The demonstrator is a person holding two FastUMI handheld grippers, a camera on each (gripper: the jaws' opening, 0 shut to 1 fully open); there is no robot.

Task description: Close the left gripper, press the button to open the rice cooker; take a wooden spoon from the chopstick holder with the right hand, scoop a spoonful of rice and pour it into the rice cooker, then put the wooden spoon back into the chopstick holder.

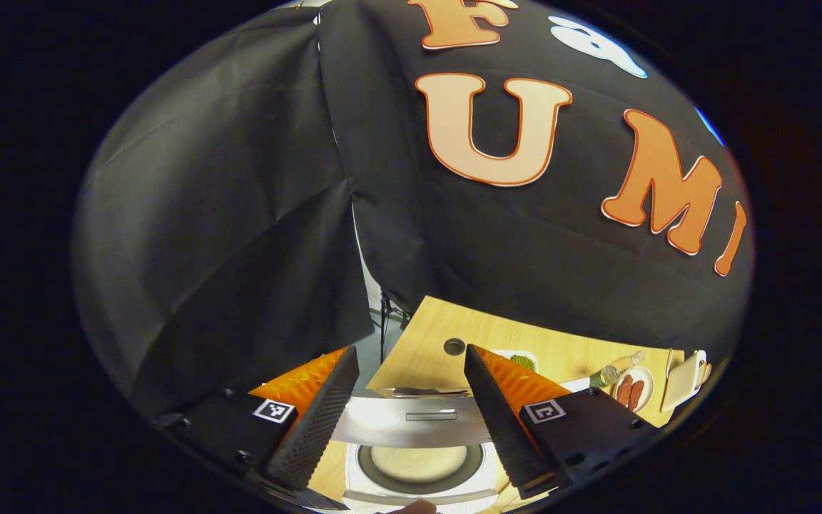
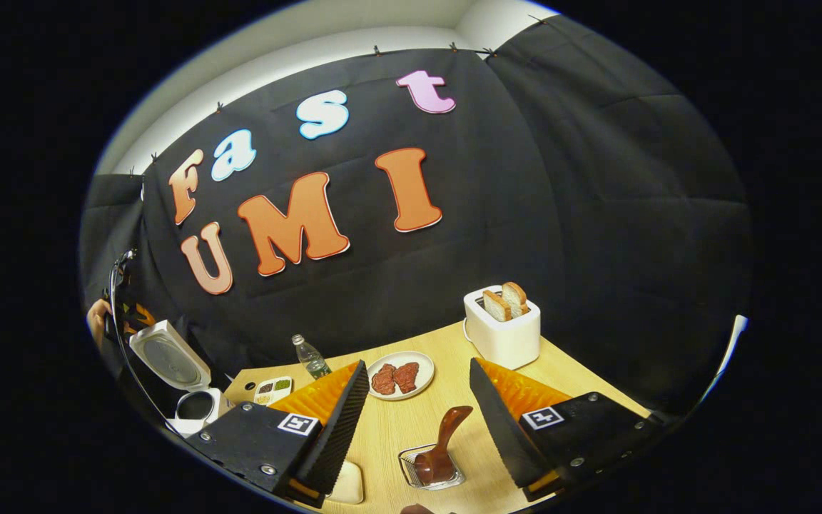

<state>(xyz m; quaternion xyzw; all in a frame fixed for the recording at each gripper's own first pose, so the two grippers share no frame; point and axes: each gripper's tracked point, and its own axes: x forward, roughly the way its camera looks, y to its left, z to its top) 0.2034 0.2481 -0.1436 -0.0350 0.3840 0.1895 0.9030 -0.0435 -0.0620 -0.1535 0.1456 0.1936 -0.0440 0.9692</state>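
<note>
Two grippers are hanging over a wooden table (image 2: 582, 378) whose far edge is meeting the black cloth wall. The rice cooker (image 1: 418, 464) is sitting near the table's left edge, lid (image 2: 168, 360) standing open; the left gripper (image 1: 411, 421) is hovering above it, fingers spread apart. A white toaster (image 2: 502, 328) holding bread is standing at the back right. A plate of meat (image 2: 400, 376), a water bottle (image 2: 310, 357) and a small sectioned dish (image 2: 273, 389) are lying between cooker and toaster. The right gripper (image 2: 418, 414), jaws parted and holding nothing, is framing the wooden spoon (image 2: 443, 442) standing in its wire chopstick holder (image 2: 431, 467), with bare tabletop around it.
</note>
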